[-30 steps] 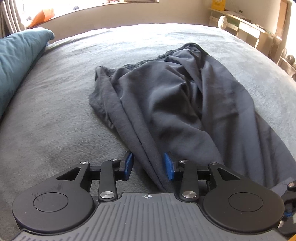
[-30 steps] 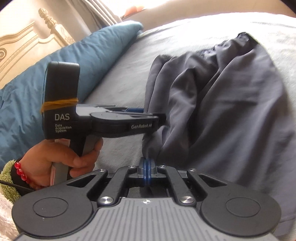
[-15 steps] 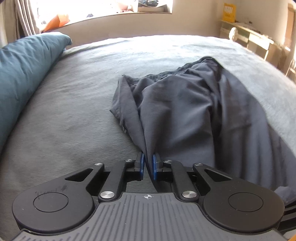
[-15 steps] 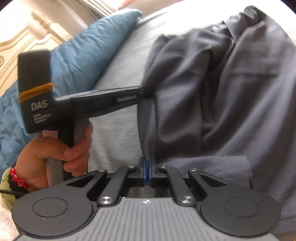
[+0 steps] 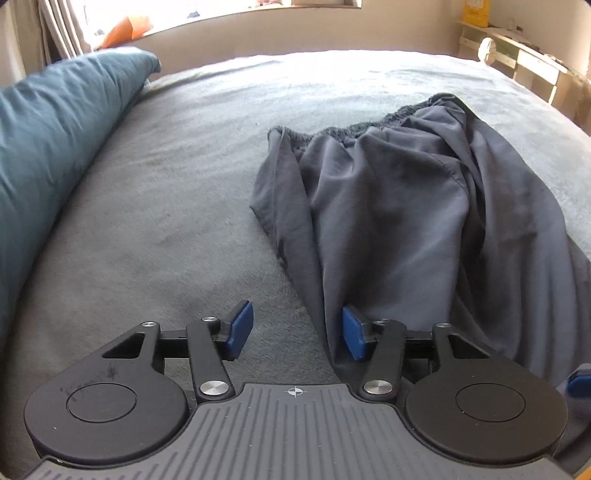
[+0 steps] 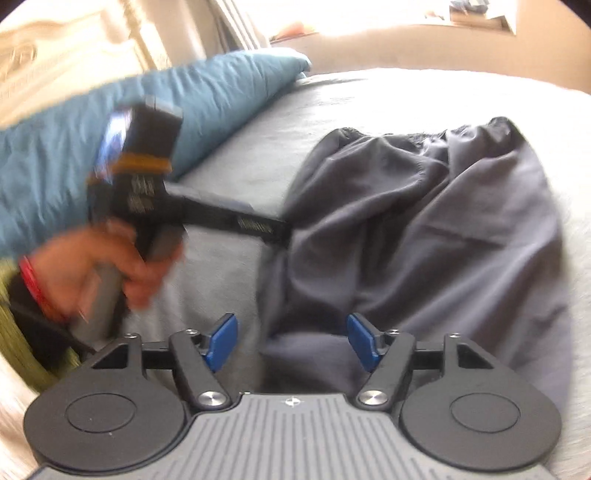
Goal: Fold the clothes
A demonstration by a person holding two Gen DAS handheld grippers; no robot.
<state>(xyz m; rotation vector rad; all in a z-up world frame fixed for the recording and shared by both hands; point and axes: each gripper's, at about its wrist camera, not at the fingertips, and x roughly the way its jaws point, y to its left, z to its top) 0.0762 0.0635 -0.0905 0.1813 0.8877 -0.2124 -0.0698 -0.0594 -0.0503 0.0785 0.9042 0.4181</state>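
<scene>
Dark grey trousers (image 5: 399, 206) lie crumpled on the grey bed (image 5: 166, 206), elastic waistband at the far end. My left gripper (image 5: 295, 332) is open, low over the bed; the cloth's near edge lies against its right pad (image 5: 352, 334). My right gripper (image 6: 291, 341) is open over the near hem of the trousers (image 6: 424, 236), with a fold of cloth between the pads, ungripped. The left gripper and the hand holding it show blurred in the right wrist view (image 6: 147, 206).
A teal pillow (image 5: 48, 136) lies along the bed's left side, also in the right wrist view (image 6: 192, 99). A cream headboard (image 6: 55, 55) stands behind it. A window sill (image 5: 221, 18) runs at the back. Wooden shelves (image 5: 524, 62) stand at the far right.
Both grippers have opened and let go of the trousers. Half a second ago each was shut on the cloth. The trousers now lie farther from both grippers.
</scene>
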